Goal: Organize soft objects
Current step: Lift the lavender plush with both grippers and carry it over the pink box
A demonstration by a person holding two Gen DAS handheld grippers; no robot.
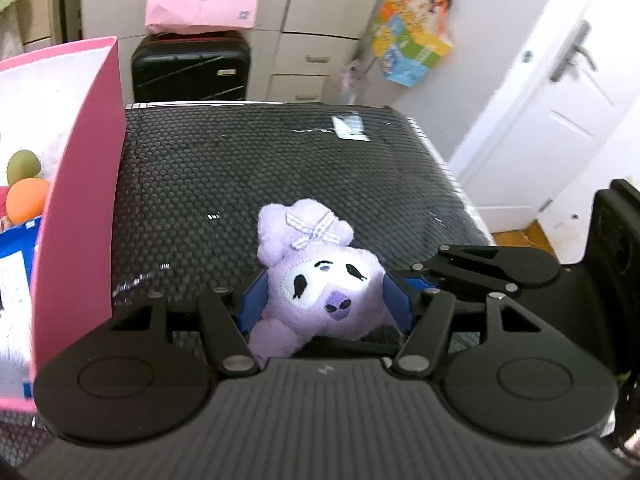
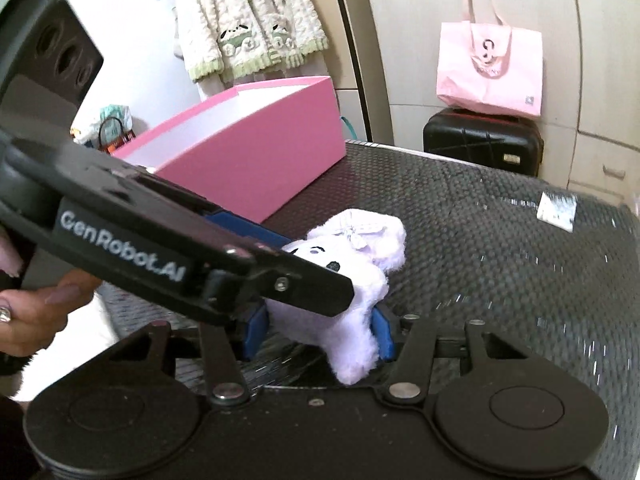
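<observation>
You have the purple plush point(image 1: 320, 280) pinched by both the left gripper point(image 1: 326, 300) and the right gripper point(image 2: 320, 332) over the black mat point(image 1: 240, 168) (pink box point(image 1: 80, 200) beside). Judged light, squashy; hold mid-body.

The place was a home, most likely a bedroom. Beyond the tongs stood tall pale cupboards with drawers point(image 1: 304, 60), and a black suitcase point(image 1: 191, 68) sat before them with a pink shopping bag point(image 2: 490, 76) on top. Ahead and to the right was a white door with a lever handle point(image 1: 572, 52), and a bright gift bag point(image 1: 412, 48) hung nearby. To the left a knitted cardigan point(image 2: 256, 20) hung on the wall.
</observation>
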